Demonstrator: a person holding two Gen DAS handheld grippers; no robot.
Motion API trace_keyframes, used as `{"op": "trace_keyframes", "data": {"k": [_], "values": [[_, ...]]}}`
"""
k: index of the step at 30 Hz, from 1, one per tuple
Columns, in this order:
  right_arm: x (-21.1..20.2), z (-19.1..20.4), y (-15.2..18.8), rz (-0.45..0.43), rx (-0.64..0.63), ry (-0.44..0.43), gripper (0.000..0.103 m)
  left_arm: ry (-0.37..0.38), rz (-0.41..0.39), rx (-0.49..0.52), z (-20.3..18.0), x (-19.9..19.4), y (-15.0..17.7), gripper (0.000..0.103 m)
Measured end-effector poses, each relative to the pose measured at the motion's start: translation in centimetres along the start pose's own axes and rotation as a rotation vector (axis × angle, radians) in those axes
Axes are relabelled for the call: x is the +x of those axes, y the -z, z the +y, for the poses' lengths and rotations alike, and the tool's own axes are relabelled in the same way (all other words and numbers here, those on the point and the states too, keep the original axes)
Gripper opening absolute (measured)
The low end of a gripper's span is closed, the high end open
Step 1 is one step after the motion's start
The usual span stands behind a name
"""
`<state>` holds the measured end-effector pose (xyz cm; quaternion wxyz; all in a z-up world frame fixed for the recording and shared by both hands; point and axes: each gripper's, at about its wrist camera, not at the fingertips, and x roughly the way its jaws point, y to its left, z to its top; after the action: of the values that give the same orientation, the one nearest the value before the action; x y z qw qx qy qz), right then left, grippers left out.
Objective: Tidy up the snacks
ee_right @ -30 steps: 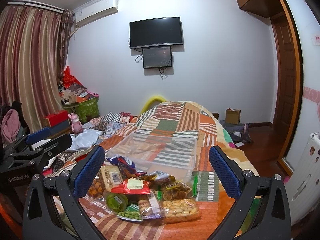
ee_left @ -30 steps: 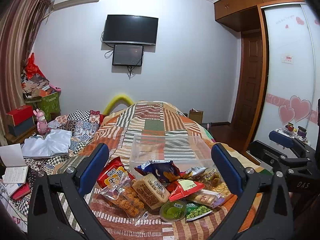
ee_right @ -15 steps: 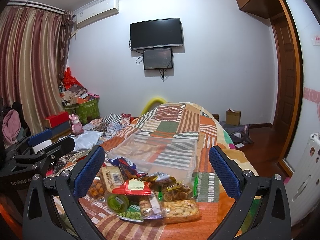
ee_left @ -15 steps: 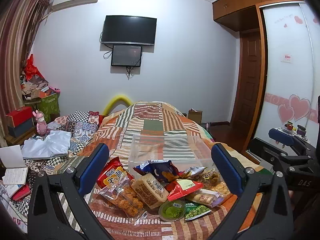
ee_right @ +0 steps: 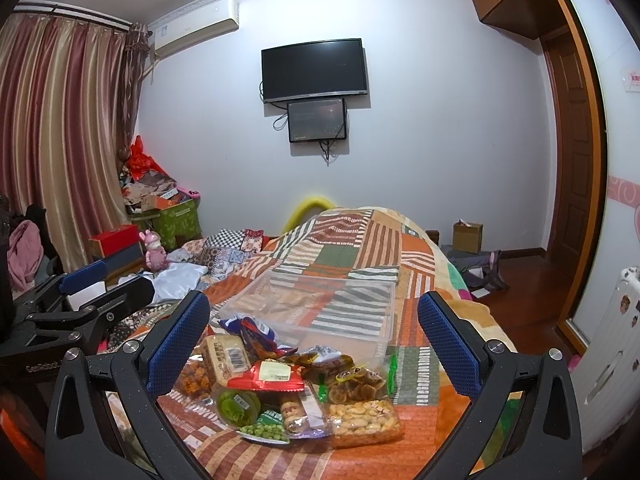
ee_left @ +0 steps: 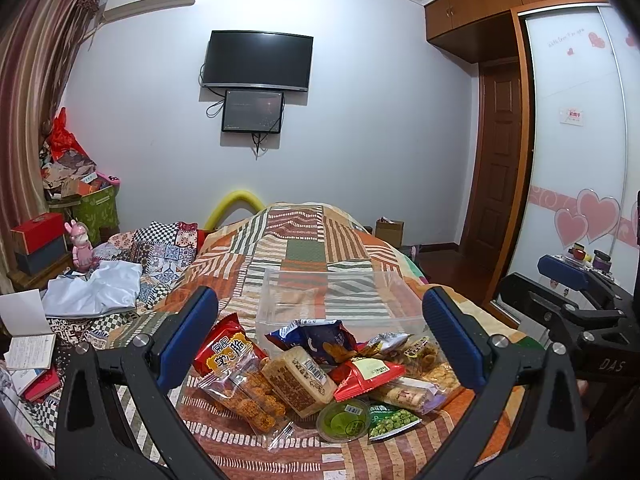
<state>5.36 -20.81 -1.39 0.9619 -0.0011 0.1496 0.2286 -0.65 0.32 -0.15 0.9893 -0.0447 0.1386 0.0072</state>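
A heap of snack packets lies on the patchwork bedspread (ee_left: 308,240): a red bag (ee_left: 224,350), a clear pack of fried balls (ee_left: 250,394), a tan cake block (ee_left: 298,380), a blue bag (ee_left: 320,336), a green jelly cup (ee_left: 343,420) and green peas (ee_left: 390,420). Behind the heap stands an empty clear plastic bin (ee_left: 340,296). My left gripper (ee_left: 320,340) hangs open above the heap, holding nothing. My right gripper (ee_right: 312,344) is open too, over the same heap, with a peanut pack (ee_right: 362,420) and the bin (ee_right: 320,304) ahead of it.
Clothes, a pale shirt (ee_left: 96,288) and a notebook (ee_left: 28,344) clutter the bed's left side. Boxes and a pink doll (ee_left: 82,246) stand by the curtain. A wooden door (ee_left: 496,156) and a wardrobe panel with hearts (ee_left: 580,160) are on the right.
Both views have shifted only slightly; the grippers stay open over the snacks and nothing has been picked up or moved.
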Motion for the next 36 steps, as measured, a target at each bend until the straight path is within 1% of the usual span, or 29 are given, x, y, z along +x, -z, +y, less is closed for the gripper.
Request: {"op": "trace_keyframes", "data": {"k": [16, 24, 30, 33, 36], "values": [[0.1, 0.1, -0.1, 0.005, 0.002, -0.001, 0.103, 0.001, 0.005, -0.003, 0.1, 0.1, 0.0, 0.103], [1.2, -0.3, 0.4, 0.033, 0.004, 0.002, 0.103, 0.000, 0.037, -0.011, 0.6, 1.3, 0.6, 0.103], [2.8, -1.1, 1.2, 0.078, 0.012, 0.014, 0.103, 0.005, 0.102, -0.033, 1.7, 3.1, 1.7, 0.103], [3.9, -1.8, 1.9, 0.122, 0.020, 0.022, 0.103, 0.000, 0.149, -0.042, 2.5, 4.4, 2.6, 0.103], [5.2, -2.8, 2.6, 0.169, 0.032, 0.037, 0.103, -0.021, 0.202, -0.049, 3.8, 5.6, 3.7, 0.103]]}}
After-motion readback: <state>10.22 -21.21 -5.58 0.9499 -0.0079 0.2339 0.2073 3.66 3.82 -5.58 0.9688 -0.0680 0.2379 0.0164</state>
